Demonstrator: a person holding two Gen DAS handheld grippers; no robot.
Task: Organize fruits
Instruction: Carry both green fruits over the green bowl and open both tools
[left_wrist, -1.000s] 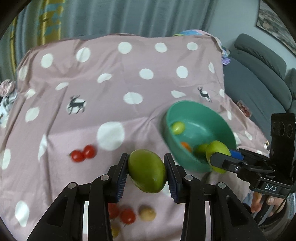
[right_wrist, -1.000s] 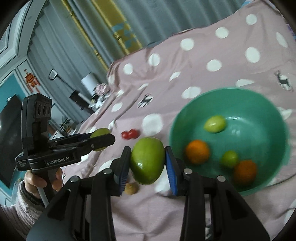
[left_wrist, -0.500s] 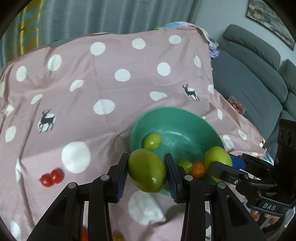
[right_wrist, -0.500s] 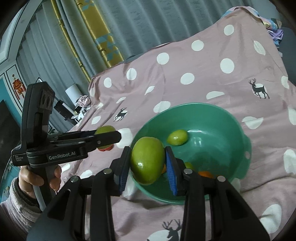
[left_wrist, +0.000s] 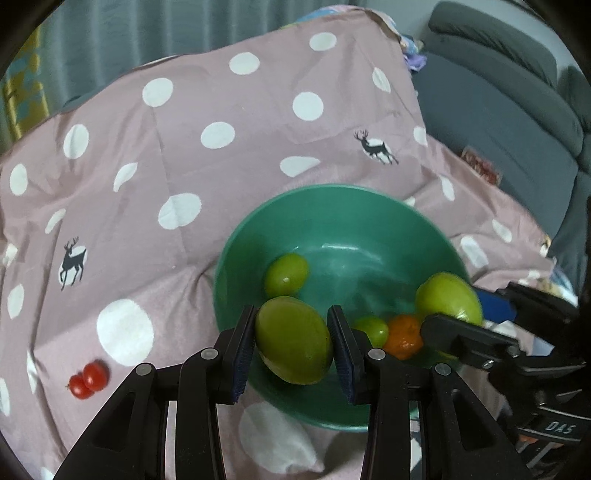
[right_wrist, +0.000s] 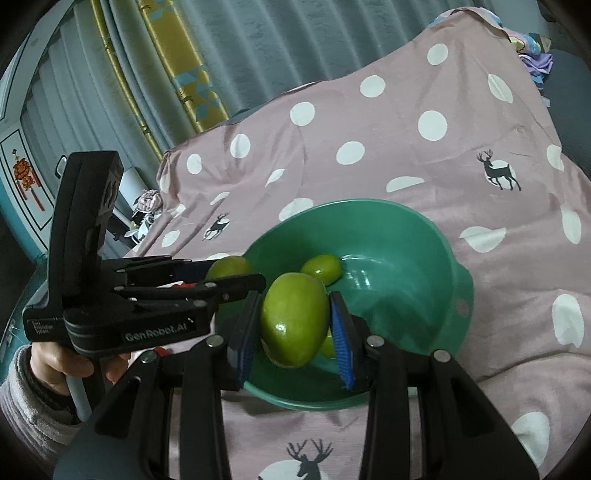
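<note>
In the left wrist view my left gripper (left_wrist: 292, 349) is shut on a large green fruit (left_wrist: 295, 332), which hangs over the near left rim of the teal bowl (left_wrist: 332, 190). In the bowl lie a small green fruit (left_wrist: 286, 275), another small green one (left_wrist: 371, 328) and an orange (left_wrist: 404, 336). My right gripper (left_wrist: 456, 308) comes in from the right, shut on a second large green fruit (left_wrist: 443, 295) above the bowl. The right wrist view shows that gripper (right_wrist: 295, 325) clamped on its green fruit (right_wrist: 291, 314) over the bowl (right_wrist: 369, 203), with the left gripper (right_wrist: 231, 273) beside it.
A pink cloth (left_wrist: 221, 92) with white dots and deer covers the table. Two cherry tomatoes (left_wrist: 88, 378) lie on it left of the bowl. A grey sofa (left_wrist: 498, 103) stands at the right. A person's hand (right_wrist: 55, 362) holds the left gripper's handle; curtains hang behind.
Both grippers have carried their green fruits toward the bowl and now hold them over it. The left moved further, to the right, away from the cherry tomatoes.
</note>
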